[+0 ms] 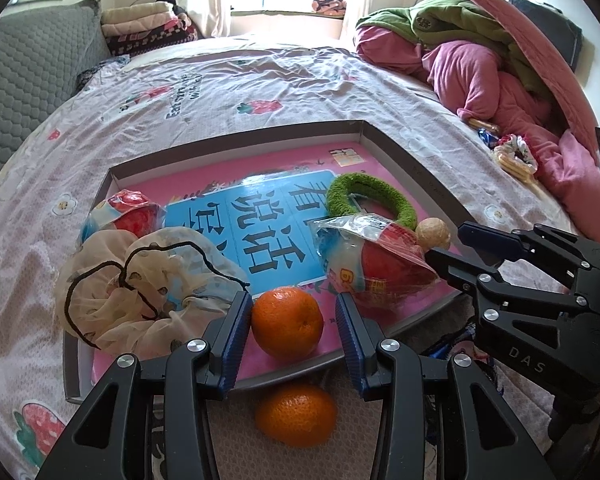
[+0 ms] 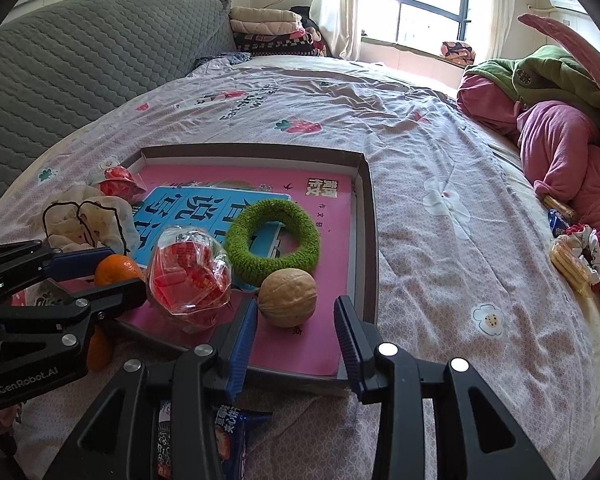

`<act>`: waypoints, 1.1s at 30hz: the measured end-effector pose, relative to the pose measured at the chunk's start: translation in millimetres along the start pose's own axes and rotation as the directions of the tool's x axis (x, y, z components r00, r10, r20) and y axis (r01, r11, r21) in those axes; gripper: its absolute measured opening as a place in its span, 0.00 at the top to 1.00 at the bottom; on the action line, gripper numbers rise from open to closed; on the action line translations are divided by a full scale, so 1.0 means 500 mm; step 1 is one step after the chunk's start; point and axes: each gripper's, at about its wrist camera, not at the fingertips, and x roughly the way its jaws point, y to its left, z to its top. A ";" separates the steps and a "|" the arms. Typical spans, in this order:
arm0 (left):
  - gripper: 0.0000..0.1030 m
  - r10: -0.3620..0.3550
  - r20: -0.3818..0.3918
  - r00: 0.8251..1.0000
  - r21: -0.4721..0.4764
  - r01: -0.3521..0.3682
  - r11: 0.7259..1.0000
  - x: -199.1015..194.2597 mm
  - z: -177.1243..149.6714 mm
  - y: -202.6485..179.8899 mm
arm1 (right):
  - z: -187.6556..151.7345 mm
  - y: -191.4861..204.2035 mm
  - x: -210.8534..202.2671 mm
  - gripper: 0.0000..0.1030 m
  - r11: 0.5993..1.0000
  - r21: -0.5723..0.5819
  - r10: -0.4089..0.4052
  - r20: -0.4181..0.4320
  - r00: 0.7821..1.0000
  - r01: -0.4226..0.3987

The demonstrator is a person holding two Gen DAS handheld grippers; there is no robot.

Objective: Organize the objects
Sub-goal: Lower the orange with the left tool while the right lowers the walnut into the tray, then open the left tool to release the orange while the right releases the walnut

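Note:
A shallow grey tray [image 1: 384, 136] [image 2: 366, 208] lined with a pink book lies on the bed. In it are a green scrunchie [image 1: 370, 200] [image 2: 272, 240], two red snack packets [image 1: 380, 260] [image 1: 128, 212], a mesh pouch [image 1: 140, 280], a walnut [image 2: 287, 297] [image 1: 432, 232] and an orange [image 1: 287, 322] [image 2: 114, 270]. My left gripper [image 1: 293, 300] [image 2: 124, 270] is open around that orange, with a gap at its right pad. My right gripper [image 2: 296, 312] [image 1: 448, 242] is open, the walnut just ahead between its tips. A second orange [image 1: 296, 414] lies on the bedspread outside the tray's near rim.
A blue snack packet [image 2: 228, 432] lies under my right gripper. Wafer packs and a frilly scrunchie [image 2: 576, 256] sit at the right by heaped pink and green bedding [image 2: 560, 148]. A grey quilted headboard [image 2: 80, 56] stands at the left, with folded blankets [image 2: 268, 28] by the window.

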 end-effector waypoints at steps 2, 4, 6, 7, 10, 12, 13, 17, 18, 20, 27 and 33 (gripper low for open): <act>0.57 -0.003 0.005 1.000 0.002 0.003 1.000 -0.006 -0.001 -0.002 | 0.000 0.001 -0.004 0.61 1.000 0.000 0.001 0.004 1.000 -0.001; 0.57 -0.007 0.011 1.000 0.004 0.007 1.000 -0.012 -0.001 -0.002 | 0.001 0.002 -0.009 0.61 1.000 -0.004 0.010 0.011 1.000 -0.010; 0.57 -0.007 0.016 1.000 0.005 0.007 1.000 -0.018 -0.002 -0.002 | 0.001 0.003 -0.012 0.61 1.000 -0.006 0.008 0.015 1.000 -0.008; 0.57 -0.007 0.017 1.000 0.005 0.006 1.000 -0.021 -0.002 -0.002 | 0.001 0.005 -0.013 0.60 1.000 -0.009 0.008 0.015 1.000 -0.008; 0.57 -0.005 0.024 1.000 0.005 0.005 1.000 -0.029 -0.001 0.000 | 0.001 0.007 -0.015 0.60 1.000 -0.014 0.008 0.017 1.000 -0.007; 0.57 -0.007 0.032 0.999 0.002 0.007 1.000 -0.036 -0.001 0.003 | 0.000 0.007 -0.016 0.59 1.000 -0.015 0.007 0.019 1.000 -0.007; 0.57 -0.005 0.032 0.999 -0.001 0.005 1.000 -0.037 0.000 0.005 | 0.001 0.007 -0.017 0.59 1.000 -0.017 0.009 0.020 1.000 -0.008; 0.51 -0.005 0.037 0.999 -0.011 0.006 1.000 -0.042 0.000 0.011 | 0.002 0.008 -0.020 0.59 1.000 -0.016 0.011 0.029 1.000 -0.011; 0.51 -0.005 0.039 0.999 -0.012 0.006 1.000 -0.043 0.001 0.012 | 0.002 0.008 -0.021 0.59 1.000 -0.015 0.010 0.031 0.999 -0.009; 0.51 -0.005 0.040 0.999 -0.013 0.006 1.000 -0.044 0.001 0.013 | 0.002 0.007 -0.022 0.59 1.000 -0.015 0.010 0.034 0.999 -0.009; 0.51 -0.005 0.044 0.999 -0.017 0.006 1.000 -0.044 0.002 0.015 | 0.005 0.004 -0.026 0.57 1.000 -0.004 0.012 0.042 0.999 -0.012; 0.51 -0.001 0.051 0.999 -0.025 0.002 1.000 -0.049 0.005 0.019 | 0.006 0.003 -0.028 0.56 1.000 -0.004 0.014 0.048 0.999 -0.014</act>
